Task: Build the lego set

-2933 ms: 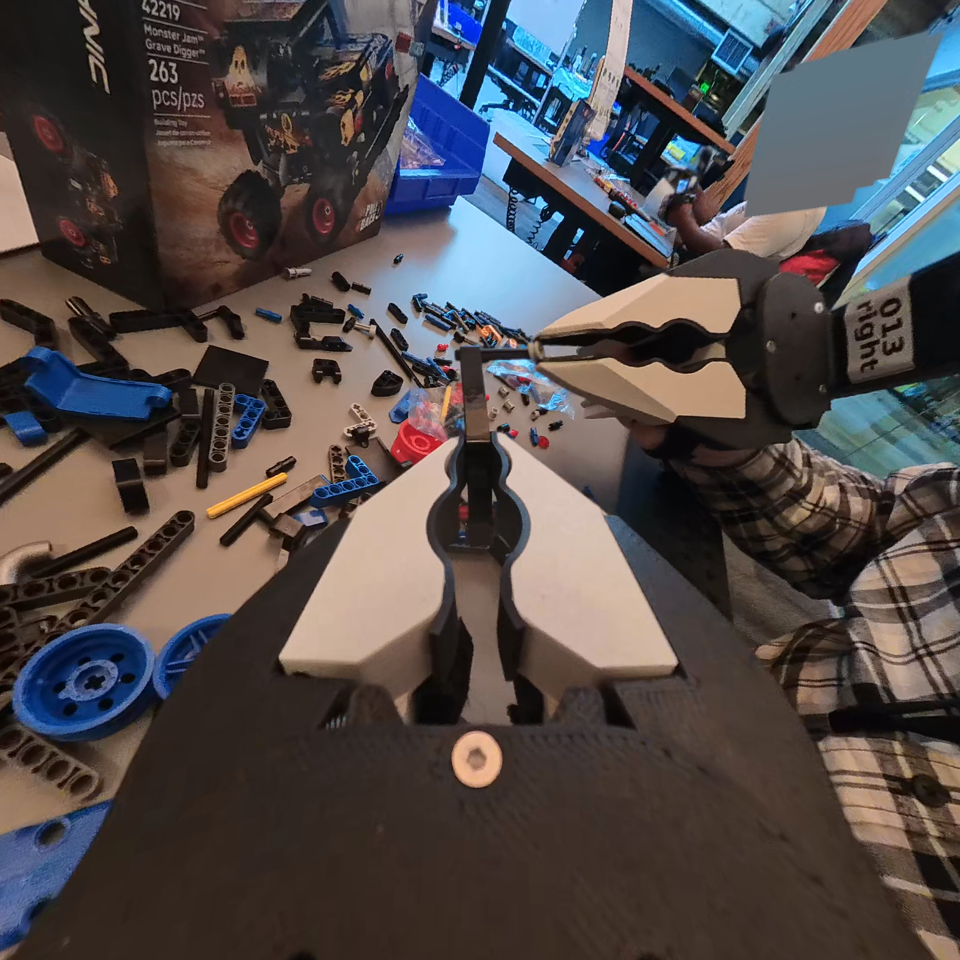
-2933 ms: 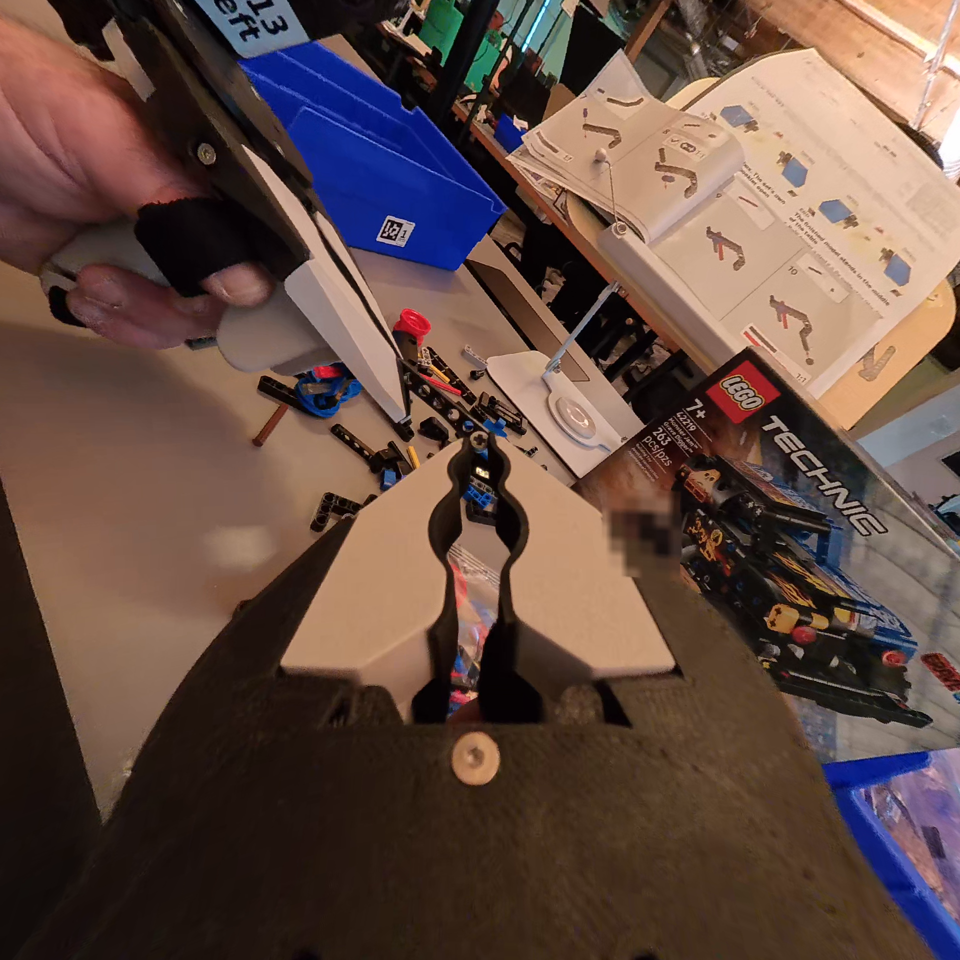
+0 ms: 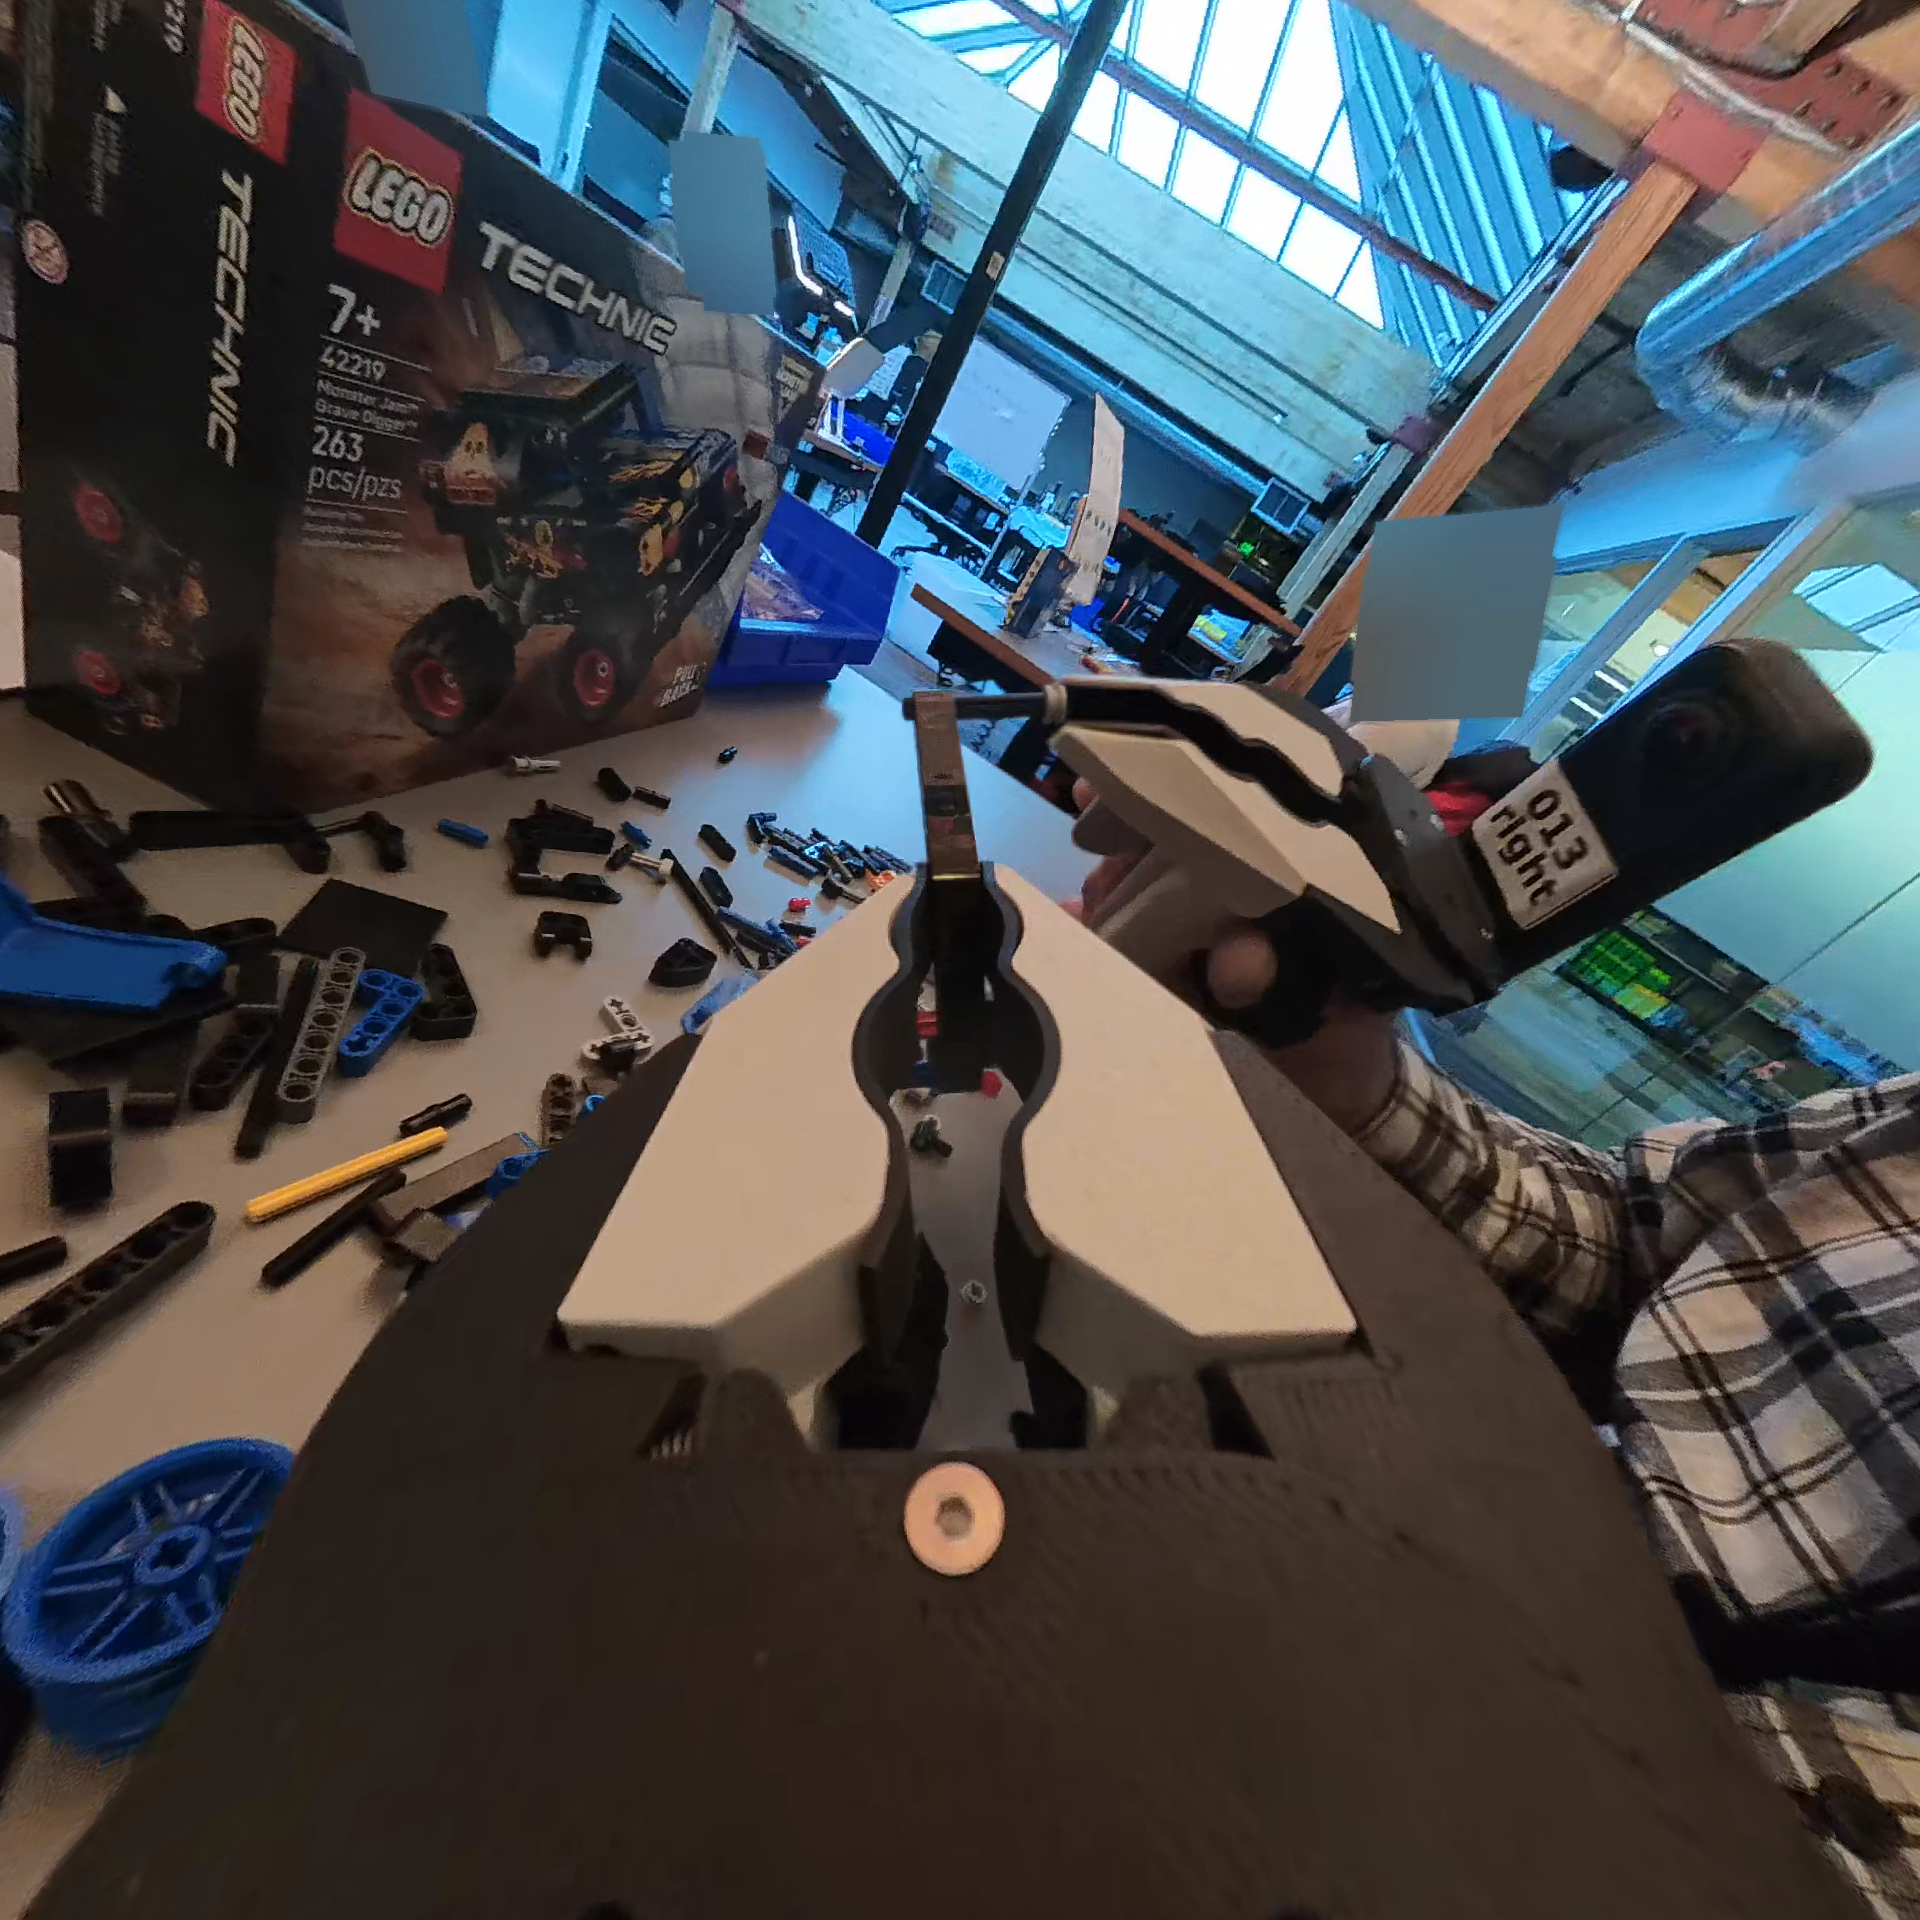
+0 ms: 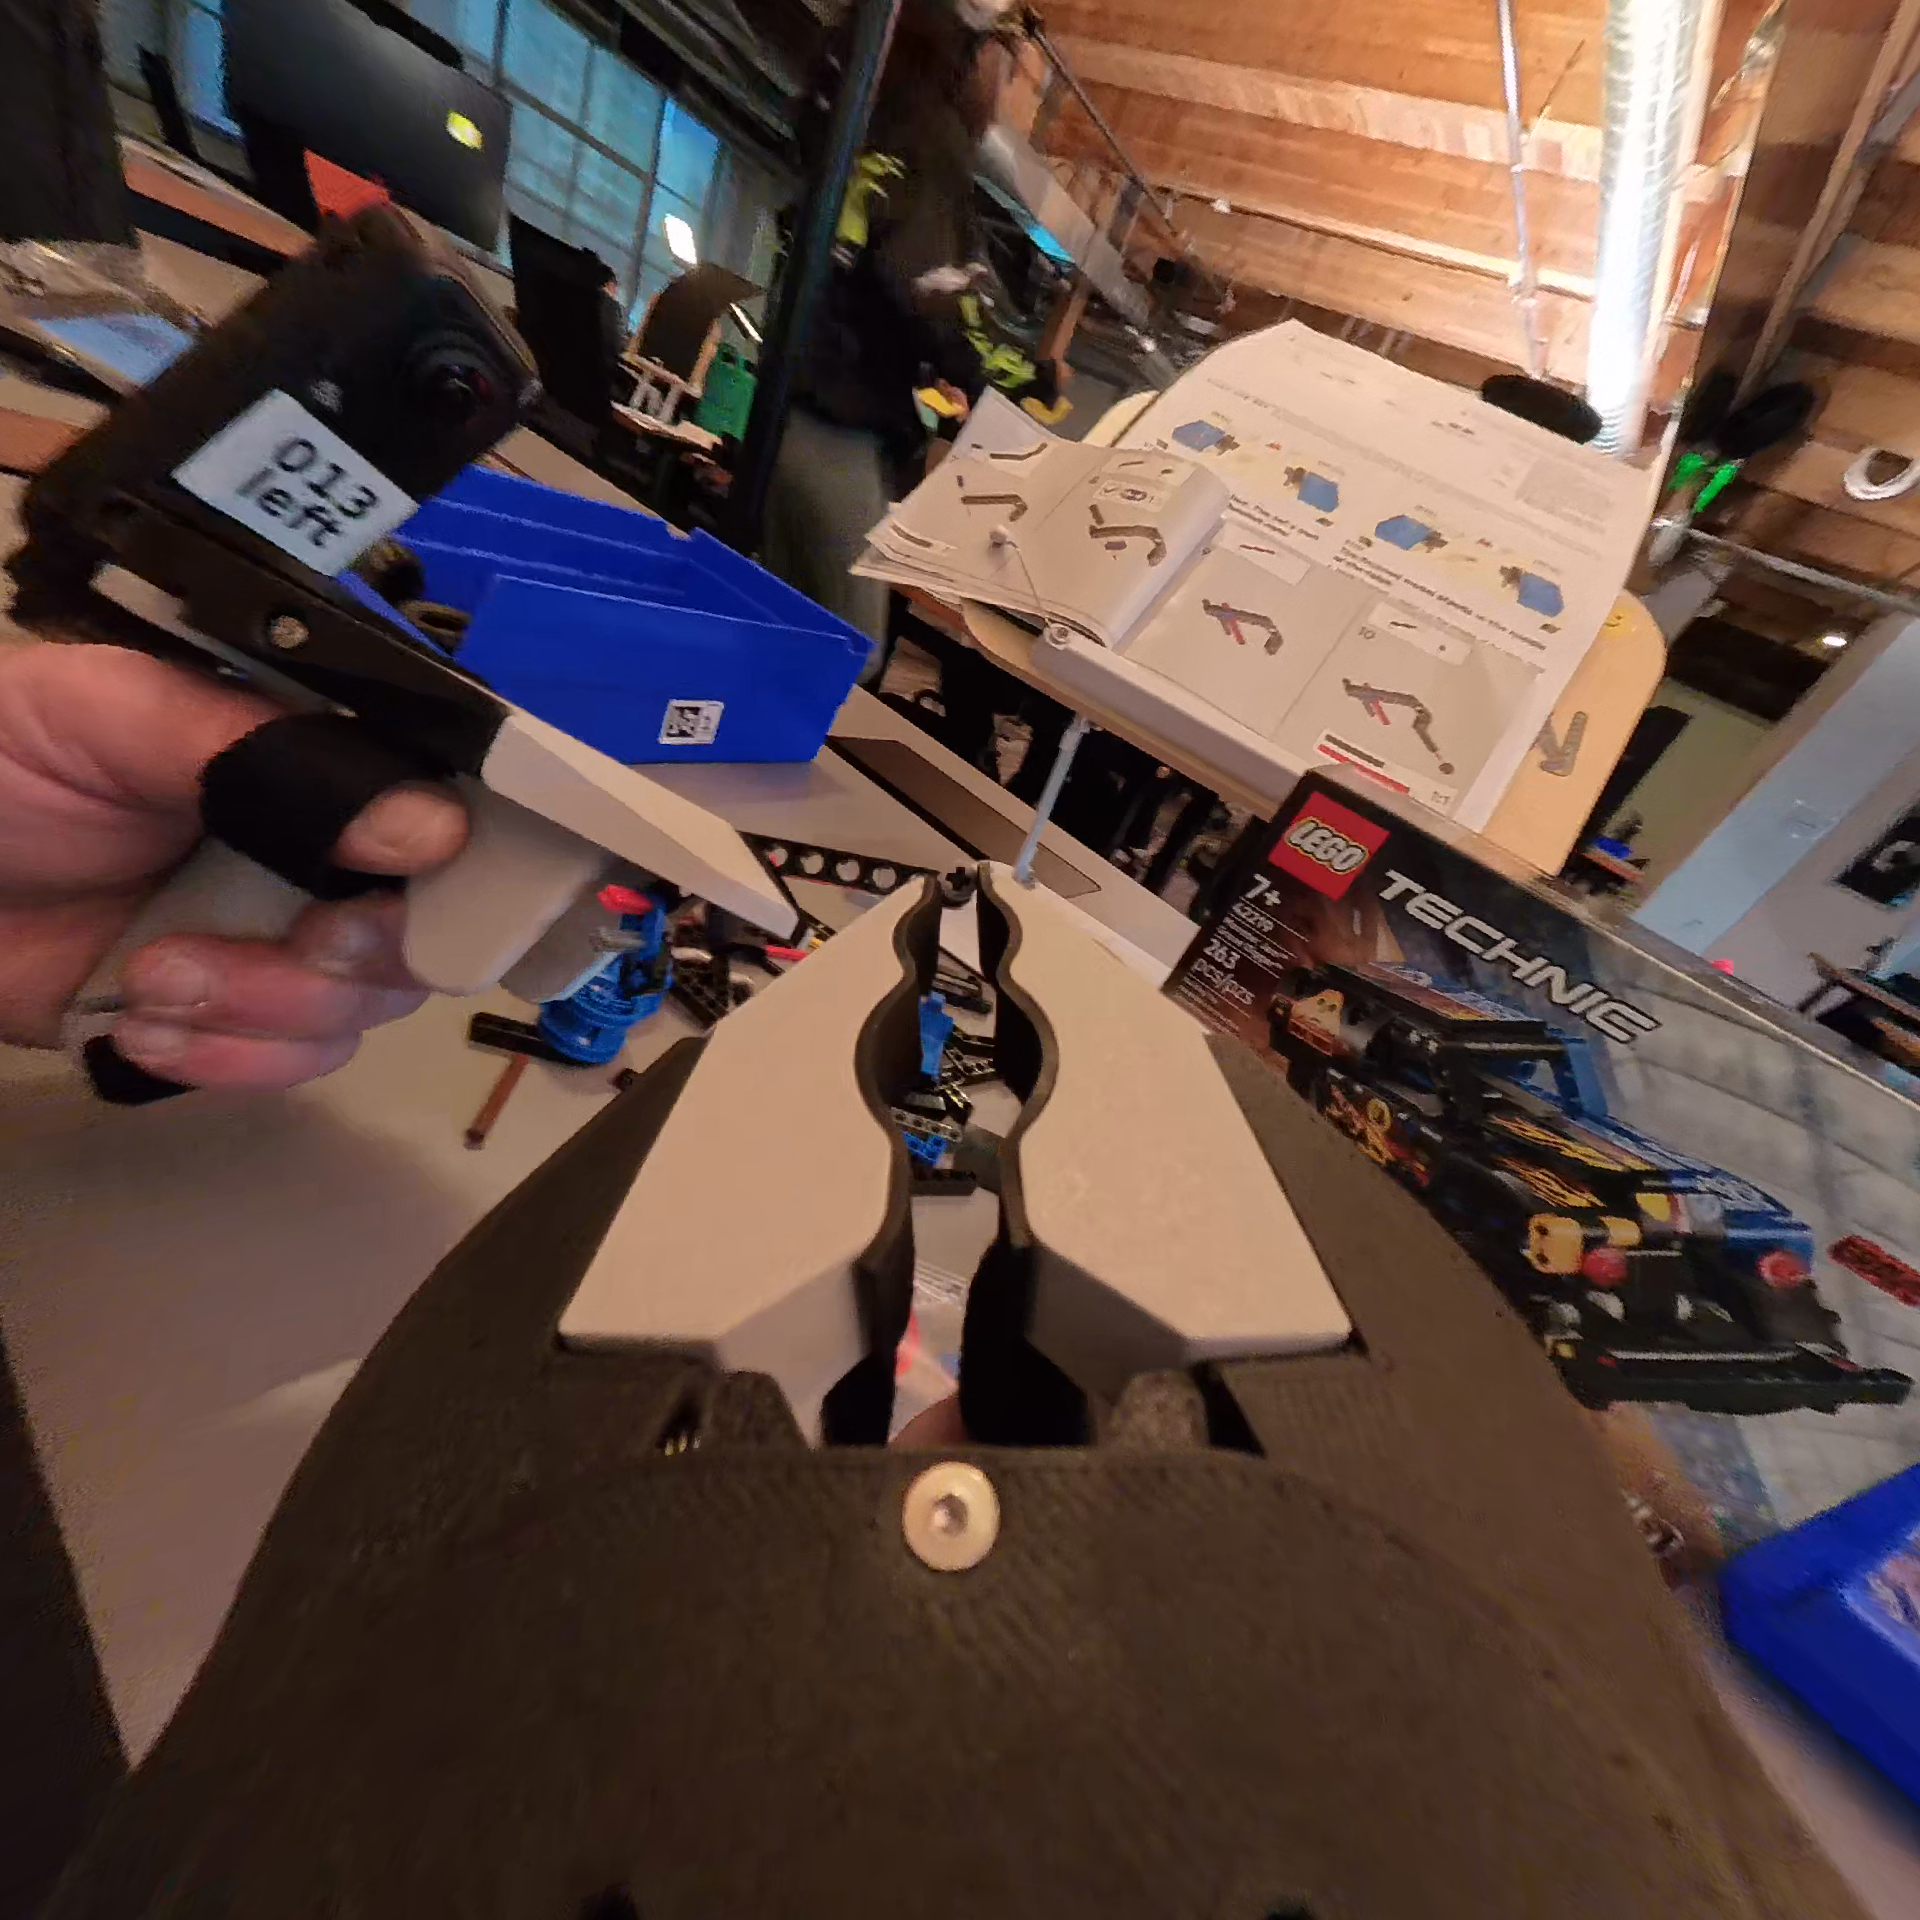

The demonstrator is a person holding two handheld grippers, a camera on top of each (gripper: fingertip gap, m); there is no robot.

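Observation:
My left gripper is shut on the lower end of a black beam, which stands upright above the table. My right gripper comes in from the right, shut on a thin black axle that lies level and meets the beam's top end. In the right wrist view my right gripper shows the axle end-on at its tips. The left gripper is at the left there, with the holed beam running from it to the axle.
The Lego box stands at the back left. Loose black and blue parts, a yellow axle and blue wheels lie on the grey table. A blue bin and an open instruction booklet stand behind. My right fingertips sit around 4 cm from my left ones.
Both grippers have risen and tilted upward with beam and axle still joined. The right gripper has rolled, so its fingers now lie flatter.

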